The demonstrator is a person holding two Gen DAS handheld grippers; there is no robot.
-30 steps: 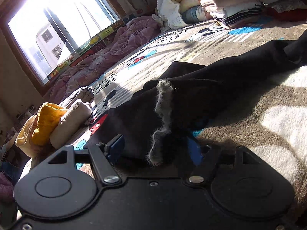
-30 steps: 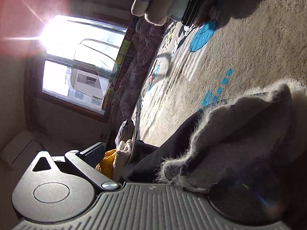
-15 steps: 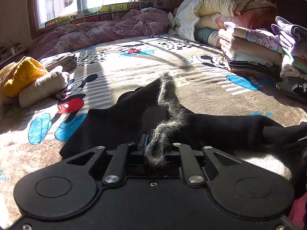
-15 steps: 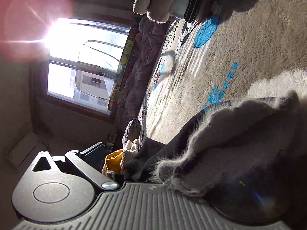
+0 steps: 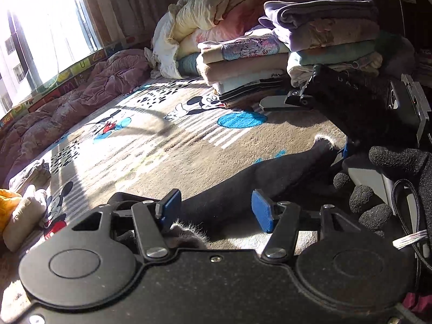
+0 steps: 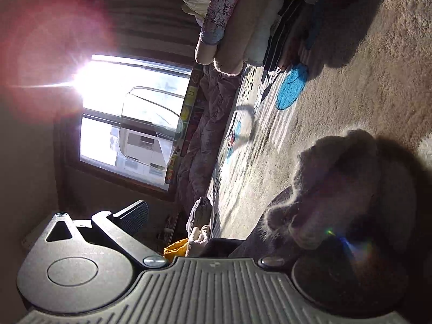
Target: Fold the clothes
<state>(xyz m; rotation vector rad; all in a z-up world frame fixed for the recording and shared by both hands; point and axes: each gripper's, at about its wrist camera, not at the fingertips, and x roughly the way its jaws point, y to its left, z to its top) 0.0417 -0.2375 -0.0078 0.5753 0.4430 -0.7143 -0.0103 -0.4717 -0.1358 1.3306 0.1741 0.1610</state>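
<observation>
The left gripper, clamped on the fuzzy hem half a second ago, has just spread and let go; the dark garment lies folded on the blanket. Whether the right gripper pinches its draped fabric, I cannot tell.

Garment lies on the blanket, running from between the left gripper pads toward the right gripper, which sits at right just before the folded stack. Bedding heap behind that stack; quilt along the window side, left. Small folded pile at near left on the blanket.
</observation>
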